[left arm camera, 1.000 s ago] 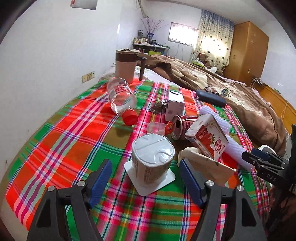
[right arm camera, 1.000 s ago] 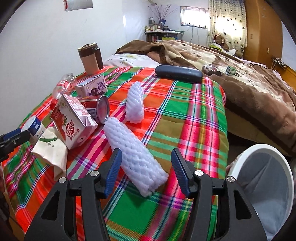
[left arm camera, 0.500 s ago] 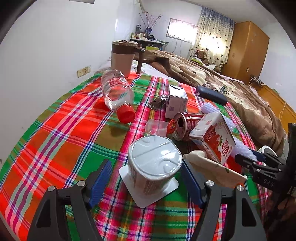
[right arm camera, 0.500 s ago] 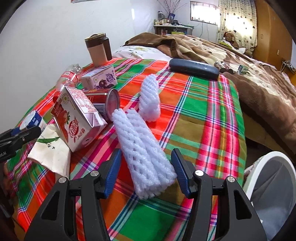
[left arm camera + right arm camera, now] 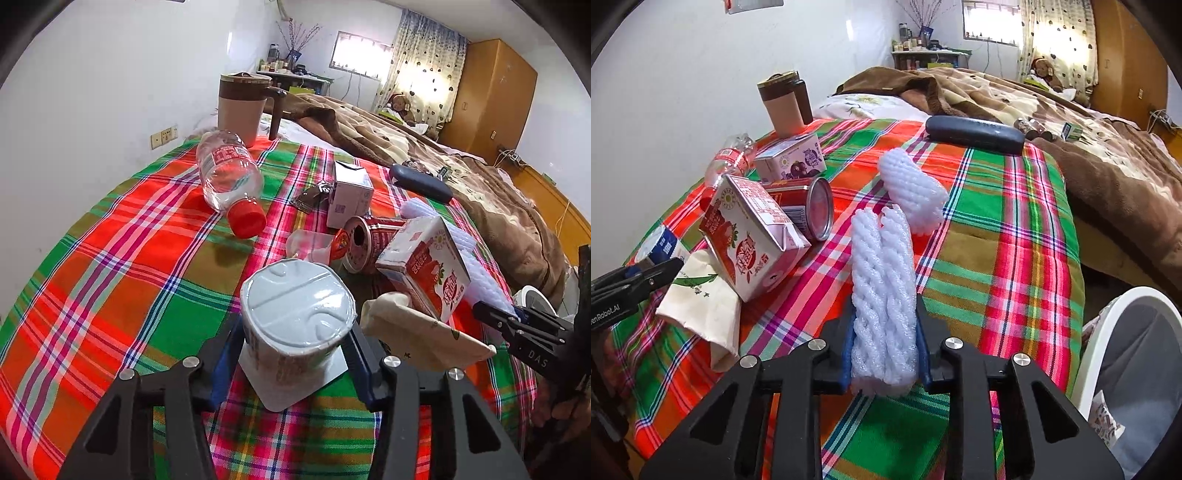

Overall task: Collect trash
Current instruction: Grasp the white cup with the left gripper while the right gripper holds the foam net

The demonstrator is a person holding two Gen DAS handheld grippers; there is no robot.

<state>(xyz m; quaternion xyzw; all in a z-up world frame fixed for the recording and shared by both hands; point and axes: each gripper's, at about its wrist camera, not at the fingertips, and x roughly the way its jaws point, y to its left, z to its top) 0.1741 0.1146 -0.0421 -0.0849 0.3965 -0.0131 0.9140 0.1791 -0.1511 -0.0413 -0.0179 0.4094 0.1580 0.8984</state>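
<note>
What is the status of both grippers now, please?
Left gripper just closed on upturned yogurt cup. Right gripper just closed on foam net sleeve. White bin at right, path clear.

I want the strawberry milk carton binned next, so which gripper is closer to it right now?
Left, narrowly. The left gripper, closed on the upturned cup, sits just beside the strawberry milk carton. The right gripper, clamping the foam sleeve, is slightly farther off.

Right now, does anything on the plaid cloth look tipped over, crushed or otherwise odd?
Yes. The red can lies on its side, and the strawberry milk carton leans tilted against it. The water bottle also lies flat. The yogurt cup stands upside down on its lid.
</note>
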